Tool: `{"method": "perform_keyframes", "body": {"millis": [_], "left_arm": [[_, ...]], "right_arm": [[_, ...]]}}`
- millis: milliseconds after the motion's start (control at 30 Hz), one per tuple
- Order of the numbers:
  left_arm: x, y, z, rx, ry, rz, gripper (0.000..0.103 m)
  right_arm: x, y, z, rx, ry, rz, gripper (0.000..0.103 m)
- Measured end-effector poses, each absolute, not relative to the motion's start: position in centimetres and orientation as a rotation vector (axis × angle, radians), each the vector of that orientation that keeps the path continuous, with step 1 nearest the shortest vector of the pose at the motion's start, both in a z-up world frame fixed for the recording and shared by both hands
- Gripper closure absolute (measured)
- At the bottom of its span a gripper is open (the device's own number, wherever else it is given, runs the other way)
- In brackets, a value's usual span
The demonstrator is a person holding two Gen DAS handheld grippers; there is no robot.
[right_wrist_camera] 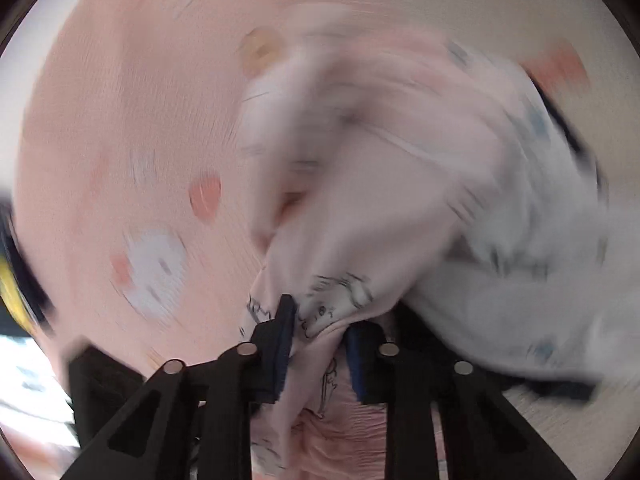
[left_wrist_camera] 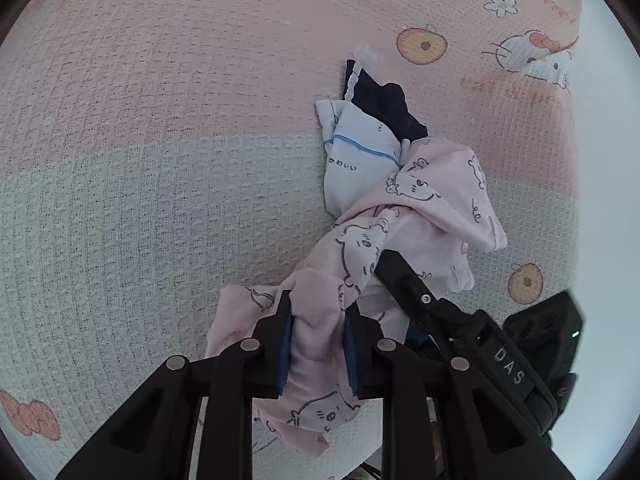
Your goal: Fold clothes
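Left gripper (left_wrist_camera: 318, 344) pinches the pink printed garment (left_wrist_camera: 420, 216) between its fingers (left_wrist_camera: 280, 344); the right gripper (left_wrist_camera: 400, 276), at 4 o'clock, also clamps it. The twisted garment lies on the pink cartoon bedspread (left_wrist_camera: 160, 140), long axis running from 7 toward 1 o'clock. Risk: the snagged white garment (left_wrist_camera: 360, 156) and dark garment (left_wrist_camera: 388, 104) may drag along.

The left tool (left_wrist_camera: 318, 320) points forward and down, its 2 fingers closed partway with pink cloth (left_wrist_camera: 316, 344) bunched between the blue pads (left_wrist_camera: 285, 354). The right tool (right_wrist_camera: 318, 328) grips the same cloth between its own 2 pads; in the left view its black finger (left_wrist_camera: 400, 276) reaches in from the right, just beside the left tool.
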State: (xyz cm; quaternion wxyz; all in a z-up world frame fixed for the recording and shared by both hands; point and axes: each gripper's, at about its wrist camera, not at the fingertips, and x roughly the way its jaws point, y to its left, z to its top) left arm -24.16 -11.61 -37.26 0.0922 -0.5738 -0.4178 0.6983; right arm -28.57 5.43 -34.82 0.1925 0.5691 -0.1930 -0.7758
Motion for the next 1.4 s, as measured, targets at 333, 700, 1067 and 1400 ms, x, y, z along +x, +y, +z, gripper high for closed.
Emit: {"method": "perform_keyframes", "body": {"millis": [333, 700, 1067, 1400], "left_arm": [[-21.8, -10.4, -35.3, -1.737, -1.170, 2.064, 0.088], [-17.0, -12.5, -32.8, -1.779, -0.999, 2.115, 0.088], [-12.0, -18.5, -34.6, -1.812, -1.147, 2.085, 0.088], [-10.4, -20.5, -32.0, -1.743, -1.082, 2.196, 0.088]], "right_arm": [[-29.3, -2.2, -30.8, 1.595, 0.107, -2.060, 0.087], [-23.0, -0.7, -28.3, 1.518, 0.198, -1.987, 0.090], [-18.1, -6.9, -30.0, 1.527, 0.238, -1.874, 0.090], [-16.1, -6.4, -30.3, 1.492, 0.233, -1.871, 0.090]]}}
